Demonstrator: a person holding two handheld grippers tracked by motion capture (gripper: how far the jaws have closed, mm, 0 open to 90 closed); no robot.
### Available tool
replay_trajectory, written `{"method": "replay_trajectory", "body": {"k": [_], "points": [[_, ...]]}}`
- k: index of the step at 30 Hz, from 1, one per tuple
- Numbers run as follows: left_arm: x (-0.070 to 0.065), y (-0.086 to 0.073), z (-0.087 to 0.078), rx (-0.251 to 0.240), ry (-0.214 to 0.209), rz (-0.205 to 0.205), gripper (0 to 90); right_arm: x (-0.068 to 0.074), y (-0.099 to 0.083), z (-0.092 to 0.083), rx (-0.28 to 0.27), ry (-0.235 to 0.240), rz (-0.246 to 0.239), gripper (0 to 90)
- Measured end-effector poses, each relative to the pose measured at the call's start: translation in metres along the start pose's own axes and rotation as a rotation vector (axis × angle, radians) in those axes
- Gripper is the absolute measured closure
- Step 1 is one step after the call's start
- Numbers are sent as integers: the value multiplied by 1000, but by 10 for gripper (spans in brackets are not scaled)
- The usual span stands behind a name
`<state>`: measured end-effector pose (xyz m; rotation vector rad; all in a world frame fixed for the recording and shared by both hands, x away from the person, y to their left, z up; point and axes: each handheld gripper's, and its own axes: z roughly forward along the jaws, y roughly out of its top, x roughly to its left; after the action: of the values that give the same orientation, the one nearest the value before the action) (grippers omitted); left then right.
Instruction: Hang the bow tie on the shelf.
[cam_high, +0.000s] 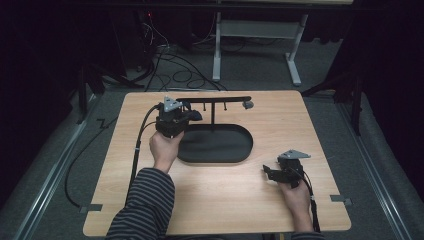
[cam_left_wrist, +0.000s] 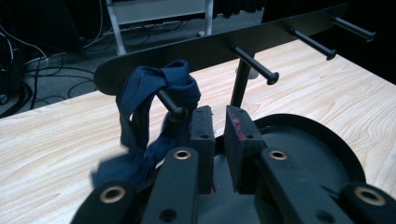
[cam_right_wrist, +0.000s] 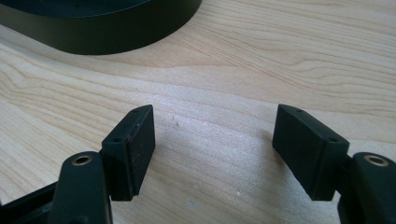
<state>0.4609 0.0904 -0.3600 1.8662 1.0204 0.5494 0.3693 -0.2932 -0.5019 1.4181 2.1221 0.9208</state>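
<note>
A black rack stands on the wooden table (cam_high: 300, 130): an oval base tray (cam_high: 215, 145) and a post bearing a crossbar (cam_high: 215, 99) with several pegs (cam_left_wrist: 254, 63). A dark blue cloth strap (cam_left_wrist: 140, 98) hangs looped over the leftmost peg (cam_left_wrist: 170, 102); it also shows by the bar's left end (cam_high: 194, 115). My left gripper (cam_left_wrist: 219, 123) is right next to that peg, its jaws a narrow gap apart with nothing between them, and the strap lies just left of the left pad. My right gripper (cam_right_wrist: 215, 140) rests low over bare wood at the front right (cam_high: 270, 172), open wide and empty.
The tray's rim (cam_right_wrist: 93, 28) lies just ahead of the right gripper. A small grey piece (cam_high: 247, 104) sits at the crossbar's right end. Beyond the table's far edge are a white table frame (cam_high: 217, 50) and cables (cam_high: 180, 75) on the floor.
</note>
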Motion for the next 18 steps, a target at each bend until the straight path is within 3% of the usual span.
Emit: {"method": "replay_trajectory", "body": {"k": [4,18], "points": [[0,-1,-4,-1,-12,-2,732,0,0,0,-1,-1,0,313],[3,-7,-23,-16,-18,-7,659,0,0,0,0,-3,-1,313]]}}
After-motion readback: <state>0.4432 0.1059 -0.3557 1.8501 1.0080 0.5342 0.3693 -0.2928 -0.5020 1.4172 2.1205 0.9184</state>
